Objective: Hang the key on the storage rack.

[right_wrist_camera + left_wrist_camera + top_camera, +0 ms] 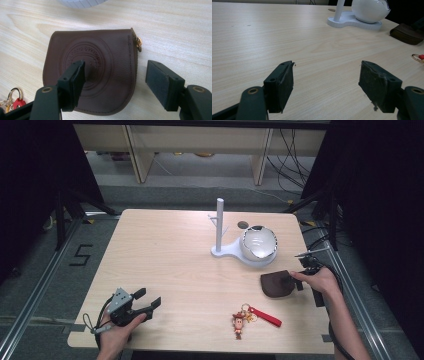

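Over the table [165,260] in the high view, the right gripper [296,281] sits at the right edge, its tip at the brown leather pouch [276,284], which lies flat just in front of the white stand [220,227] and the white ball-shaped holder [259,243]. The left gripper [148,300] rests near the front left corner with its jaws apart, well away from everything. A keychain with a small figure and a red strap [250,317] lies near the front edge, between the two hands.

In the left gripper view, the left gripper [325,82] has its jaws spread wide over bare wood, holding nothing; the stand's base [352,22] and the pouch [407,33] lie far ahead to the right.

In the right gripper view, the right gripper [115,85] is spread over the near right part of the pouch [95,65]: one jaw hovers above the embossed round stamp, the other stands just outside the zip edge, below the brass zip ring [138,43]. Nothing is clamped. A bit of the keychain [13,100] shows at the lower left.

The step in hand looks like the reach to grasp the pouch. The next move calls for lowering so one jaw slips under the zip edge, then closing firmly, since flat soft leather may slide or fold.
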Tool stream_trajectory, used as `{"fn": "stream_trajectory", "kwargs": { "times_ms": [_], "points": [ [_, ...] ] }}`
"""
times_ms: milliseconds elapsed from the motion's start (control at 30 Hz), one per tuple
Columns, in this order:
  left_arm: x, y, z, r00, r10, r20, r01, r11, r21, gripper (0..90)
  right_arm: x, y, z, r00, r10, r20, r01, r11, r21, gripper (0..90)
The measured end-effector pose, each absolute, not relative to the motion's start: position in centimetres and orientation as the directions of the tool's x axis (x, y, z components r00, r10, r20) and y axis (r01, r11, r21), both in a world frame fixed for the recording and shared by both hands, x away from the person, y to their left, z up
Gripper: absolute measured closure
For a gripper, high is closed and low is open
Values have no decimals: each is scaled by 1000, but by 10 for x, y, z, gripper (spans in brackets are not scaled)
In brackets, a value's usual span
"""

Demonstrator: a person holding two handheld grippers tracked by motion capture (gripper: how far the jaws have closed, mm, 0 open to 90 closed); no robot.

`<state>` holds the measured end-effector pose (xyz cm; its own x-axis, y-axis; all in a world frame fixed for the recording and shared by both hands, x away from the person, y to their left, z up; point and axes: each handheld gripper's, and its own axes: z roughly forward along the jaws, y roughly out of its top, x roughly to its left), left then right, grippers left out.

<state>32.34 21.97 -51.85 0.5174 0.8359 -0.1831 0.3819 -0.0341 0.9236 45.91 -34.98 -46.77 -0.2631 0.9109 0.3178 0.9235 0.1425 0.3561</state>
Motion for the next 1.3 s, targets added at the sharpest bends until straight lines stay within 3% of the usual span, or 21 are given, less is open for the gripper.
{"fn": "stream_trajectory", "kwargs": {
  "times_ms": [267,333,433,500,533,567,667,733,767,800,1000,1033,1133,1167,1200,1300],
  "points": [
    [325,220,-521,524,830,-192,377,-23,926,267,461,-350,-473,-287,898,333,915,154,372,317],
    [325,220,-521,521,832,-192,380,-24,925,268,460,-350,-472,-256,899,356,932,132,338,320],
    [325,220,-521,519,833,-189,385,-30,923,268,459,-356,-477,-262,875,407,929,113,353,399],
    [325,220,-522,519,834,-186,384,-33,923,269,459,-356,-477,-261,870,419,931,113,347,406],
    [325,220,-522,519,834,-187,385,-33,922,269,460,-359,-481,-314,866,389,904,147,402,419],
    [325,220,-522,520,834,-185,385,-35,922,269,457,-356,-476,-238,874,423,937,91,338,460],
    [324,219,-522,520,834,-184,386,-37,922,270,457,-357,-472,-282,875,394,918,127,374,575],
    [324,219,-522,519,835,-182,386,-39,922,270,453,-350,-469,-198,888,416,939,51,339,596],
    [324,219,-522,520,834,-184,385,-37,922,270,453,-350,-469,-198,888,416,939,51,339,596],
    [324,220,-522,519,835,-181,384,-39,922,271,457,-359,-473,-329,881,341,889,168,425,624],
    [324,221,-522,517,837,-181,385,-39,922,273,453,-354,-465,-266,888,375,924,124,363,674],
    [324,221,-522,517,837,-181,386,-39,922,274,456,-357,-468,-350,874,338,885,190,425,678],
    [324,222,-523,515,839,-179,390,-43,920,278,454,-356,-464,-379,867,322,870,216,442,741],
    [324,222,-523,515,839,-179,390,-43,920,278,449,-351,-457,-295,881,370,909,139,394,759],
    [324,222,-523,513,839,-180,390,-42,920,278,451,-355,-458,-370,870,325,872,204,446,760],
    [324,222,-523,514,839,-179,390,-43,920,279,448,-353,-455,-394,867,305,866,240,438,764]
  ]
}}
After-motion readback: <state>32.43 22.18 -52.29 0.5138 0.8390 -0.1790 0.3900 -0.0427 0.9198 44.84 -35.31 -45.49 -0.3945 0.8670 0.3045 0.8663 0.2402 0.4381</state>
